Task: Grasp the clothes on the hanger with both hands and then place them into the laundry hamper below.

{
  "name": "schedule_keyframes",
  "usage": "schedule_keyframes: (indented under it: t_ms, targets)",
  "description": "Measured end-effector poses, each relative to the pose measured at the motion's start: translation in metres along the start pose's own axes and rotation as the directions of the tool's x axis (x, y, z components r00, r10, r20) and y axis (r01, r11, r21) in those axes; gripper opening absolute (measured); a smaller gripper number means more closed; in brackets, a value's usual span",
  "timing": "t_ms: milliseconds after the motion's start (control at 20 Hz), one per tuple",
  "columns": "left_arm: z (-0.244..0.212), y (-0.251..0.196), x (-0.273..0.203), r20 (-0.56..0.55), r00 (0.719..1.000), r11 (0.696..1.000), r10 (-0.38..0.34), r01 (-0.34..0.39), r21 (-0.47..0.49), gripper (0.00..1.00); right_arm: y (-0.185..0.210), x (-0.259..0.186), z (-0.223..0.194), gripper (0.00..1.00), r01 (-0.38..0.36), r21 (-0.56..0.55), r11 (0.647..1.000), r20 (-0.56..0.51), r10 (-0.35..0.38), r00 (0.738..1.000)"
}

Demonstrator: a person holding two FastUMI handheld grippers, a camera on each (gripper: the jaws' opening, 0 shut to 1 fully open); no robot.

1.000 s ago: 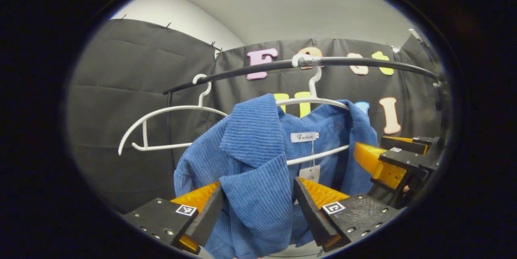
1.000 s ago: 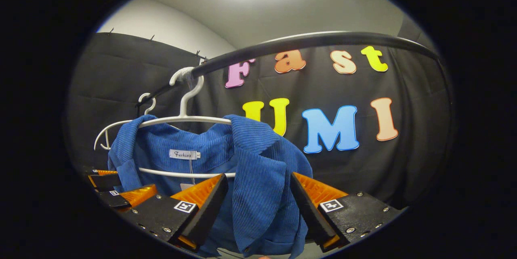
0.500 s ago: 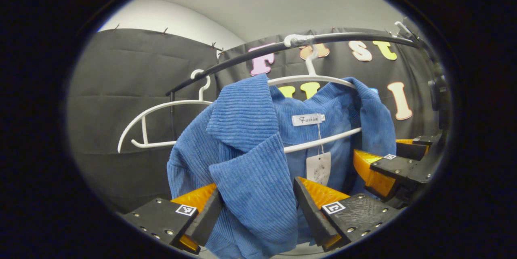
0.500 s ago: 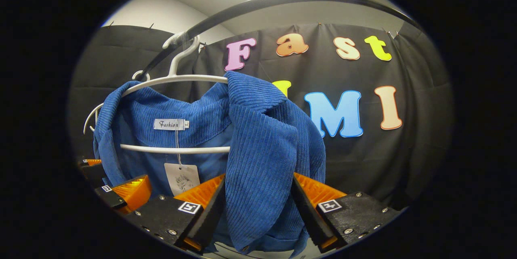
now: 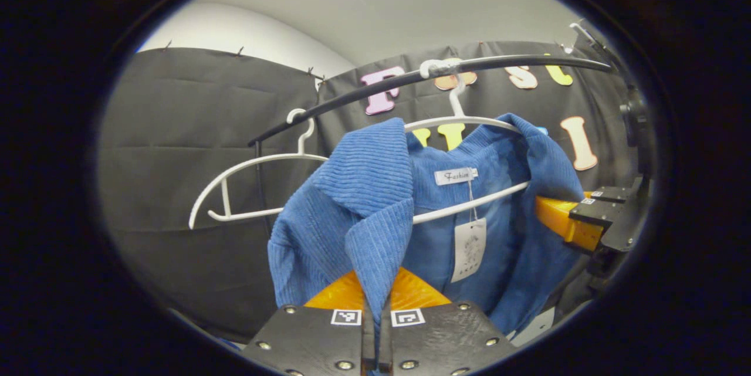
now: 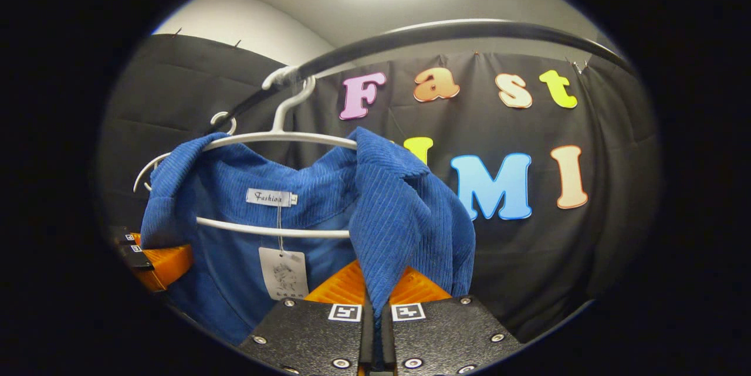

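- Corduroy, blue and ribbed, is what each hand-held gripper pinches: the left hand-held gripper point(image 5: 375, 329) has its fingers pressed together on the near lapel edge of the blue jacket point(image 5: 364, 200), and the right hand-held gripper point(image 6: 375, 329) is likewise clamped on the opposite lapel edge.
- Both grips take only a narrow fold of cloth near the front opening. As I judge it, a downward pull could let the thick ribbed fabric slip out of one pinch, leaving the jacket dangling from one side.
- Just beyond the fingers, the jacket hangs on the white hanger point(image 5: 469, 122), collar draped over both shoulders and its lower bar point(image 6: 276, 227) running behind the neck label point(image 6: 271, 197) and paper tag point(image 6: 284, 273).
- A straight tug down would likely drag the hanger against the black rail point(image 5: 422, 78) instead of freeing the shoulders; the tag string could also snag on the bar.
- An empty white hanger point(image 5: 252, 185) hangs on the same rail to the left, near enough to be knocked.
- No hamper appears from these angles, so the drop would be aimed blind.
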State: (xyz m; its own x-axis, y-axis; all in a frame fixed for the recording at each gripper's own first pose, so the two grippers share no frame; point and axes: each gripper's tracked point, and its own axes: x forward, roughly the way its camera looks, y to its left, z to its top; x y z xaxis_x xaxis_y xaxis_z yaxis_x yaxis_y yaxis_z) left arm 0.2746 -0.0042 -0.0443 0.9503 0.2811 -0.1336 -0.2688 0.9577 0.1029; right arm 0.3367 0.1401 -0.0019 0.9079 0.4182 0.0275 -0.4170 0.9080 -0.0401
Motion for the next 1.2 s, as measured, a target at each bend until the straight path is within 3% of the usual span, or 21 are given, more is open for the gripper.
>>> schedule_keyframes:
  t_ms: [200, 700, 950, 1200]
  targets:
    - [0.027, 0.011, -0.019, 0.047, 0.999, 1.000, -0.007, 0.006, 0.013, 0.00, -0.008, -0.011, 0.032, 0.05, 0.043, -0.031, 0.999, 0.111, -0.040, 0.993]
    - [0.112, 0.055, -0.050, 0.199, 0.980, 1.000, 0.010, -0.015, 0.025, 0.03, -0.052, -0.008, 0.095, 0.04, 0.130, -0.031, 0.991, 0.270, -0.117, 0.956]
    - [0.142, 0.087, -0.035, 0.241, 0.969, 0.997, 0.052, -0.065, 0.045, 0.03, -0.073, 0.007, 0.115, 0.05, 0.173, -0.057, 0.983, 0.328, -0.145, 0.934]
    - [0.143, 0.119, 0.009, 0.228, 0.971, 0.994, 0.065, -0.084, 0.076, 0.03, -0.106, 0.027, 0.105, 0.03, 0.248, -0.083, 0.965, 0.340, -0.206, 0.918]
